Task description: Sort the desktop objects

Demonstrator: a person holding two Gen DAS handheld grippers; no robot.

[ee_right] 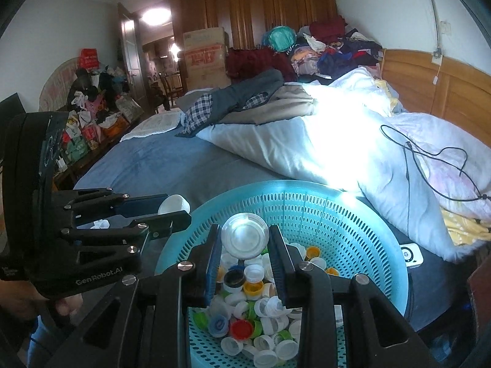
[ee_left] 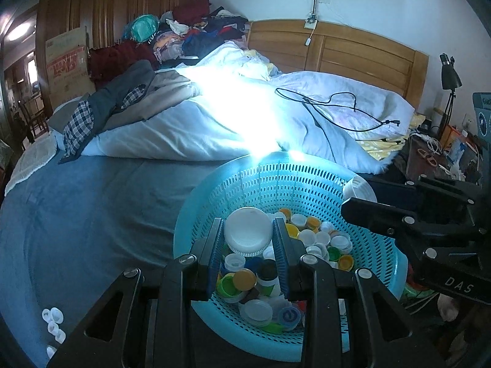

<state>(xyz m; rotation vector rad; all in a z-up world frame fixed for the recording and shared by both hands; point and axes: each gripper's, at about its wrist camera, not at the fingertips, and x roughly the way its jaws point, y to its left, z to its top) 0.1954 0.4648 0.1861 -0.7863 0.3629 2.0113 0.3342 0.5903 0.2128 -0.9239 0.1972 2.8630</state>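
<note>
On the blue-grey bedsheet of a wide bed stood a round turquoise perforated plastic basket, the landmark for all else here. Inside the basket lay a heap of small plastic bottle caps in white, yellow, green, red and blue. Above that heap the left tongs were clamped on a large white ribbed plastic lid, pads pressing its two sides. The right tongs likewise gripped a round clear plastic lid over the basket's middle. In the right wrist view the left tongs appeared to the left of the basket, with a hand on their handle.

Left of the basket, on the sheet, lay a few loose white caps. Behind the basket a rumpled white quilt was heaped, glaring under strong light, with a thin black cable looped across it. A checked grey garment lay on the quilt behind and left of the basket. Farther behind rose a wooden headboard, a pile of clothes and a brown wooden wardrobe. To the right of the basket stood a black desk lamp on a cluttered nightstand.
</note>
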